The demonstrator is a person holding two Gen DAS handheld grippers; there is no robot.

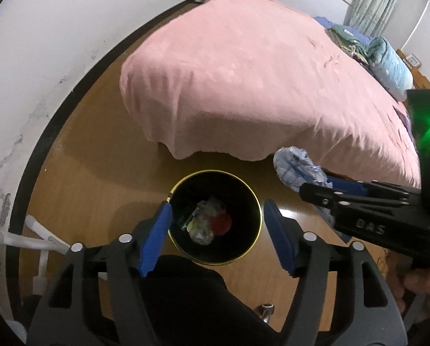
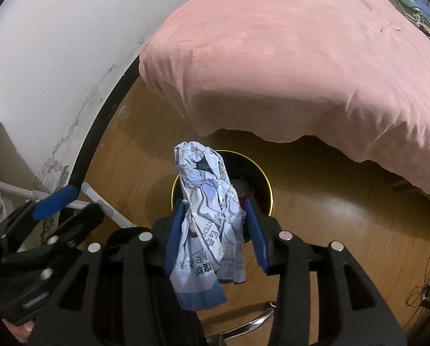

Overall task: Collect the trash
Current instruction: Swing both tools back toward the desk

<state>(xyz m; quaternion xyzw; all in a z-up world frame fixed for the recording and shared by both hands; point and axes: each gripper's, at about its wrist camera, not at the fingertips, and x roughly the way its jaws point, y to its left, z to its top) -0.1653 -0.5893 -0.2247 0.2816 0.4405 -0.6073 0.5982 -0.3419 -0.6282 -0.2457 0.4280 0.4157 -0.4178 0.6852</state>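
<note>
The right gripper (image 2: 215,230) clamps a crumpled printed wrapper (image 2: 207,216) above the near rim of the black bin (image 1: 215,219) on the floor. The left gripper (image 1: 218,236) hangs wide and empty over the bin's mouth. Released here, the long wrapper may catch the rim and fall beside the bed (image 1: 258,72).

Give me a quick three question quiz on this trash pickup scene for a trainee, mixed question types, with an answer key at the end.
1. True or false: the left tongs hold a crumpled wrapper.
2. Which tongs grip the wrapper? A) left B) right C) neither
3. Fill in: the bin stands on the floor beside the ____ bed.

Key
1. False; they are open and empty above the bin.
2. B
3. pink
</note>
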